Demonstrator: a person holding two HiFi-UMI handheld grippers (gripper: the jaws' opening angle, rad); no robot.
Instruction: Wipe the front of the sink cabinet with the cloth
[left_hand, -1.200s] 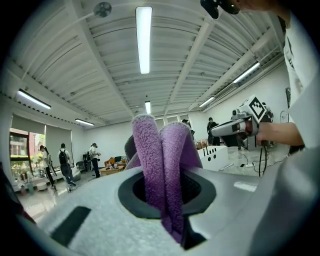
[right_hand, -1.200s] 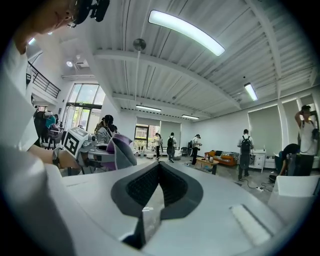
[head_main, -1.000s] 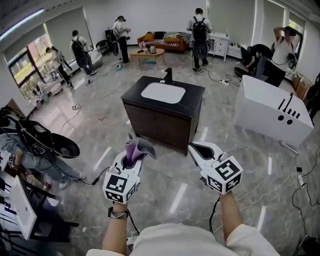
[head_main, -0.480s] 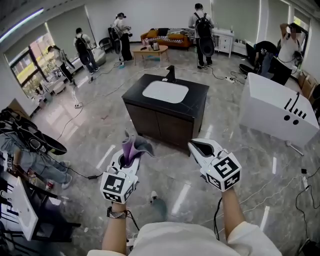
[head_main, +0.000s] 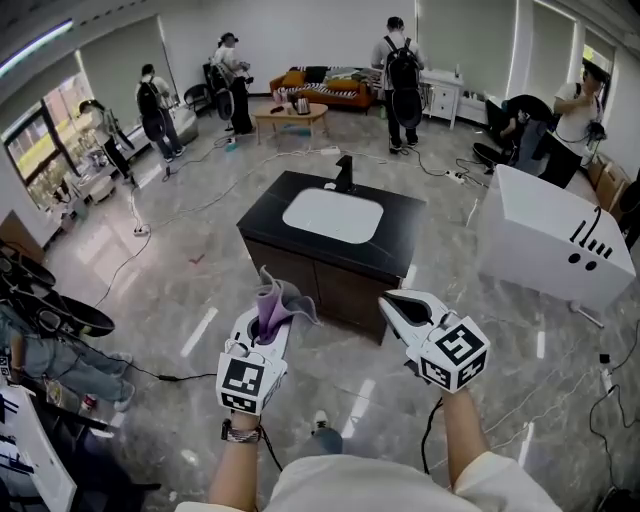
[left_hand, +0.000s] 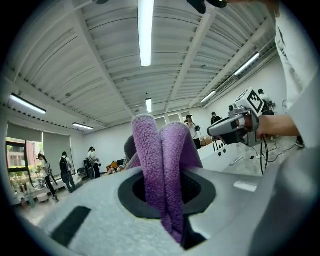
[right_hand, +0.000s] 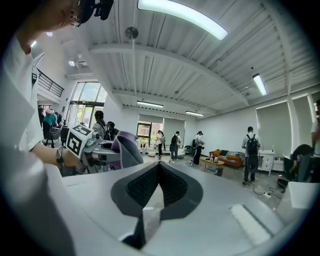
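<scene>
The dark sink cabinet (head_main: 320, 272) with a black top and white basin (head_main: 333, 214) stands ahead on the floor. My left gripper (head_main: 266, 318) is shut on a purple cloth (head_main: 276, 304), whose folds stick up between the jaws (left_hand: 161, 170). It hangs short of the cabinet's front, left of centre. My right gripper (head_main: 398, 303) is shut with nothing in it, held near the cabinet's lower right front. In the right gripper view its jaws meet at the middle (right_hand: 159, 167), and the cloth (right_hand: 125, 149) shows at the left.
A white box-like unit (head_main: 555, 240) stands to the right of the cabinet. Cables (head_main: 175, 372) run over the grey marble floor. Several people stand at the back near a sofa (head_main: 325, 86) and a low table (head_main: 290, 115). Equipment lies at the left edge (head_main: 45, 305).
The view has closed in on the cabinet, which now looks larger and nearer. Both grippers keep their hold and pose, carried forward with me.
</scene>
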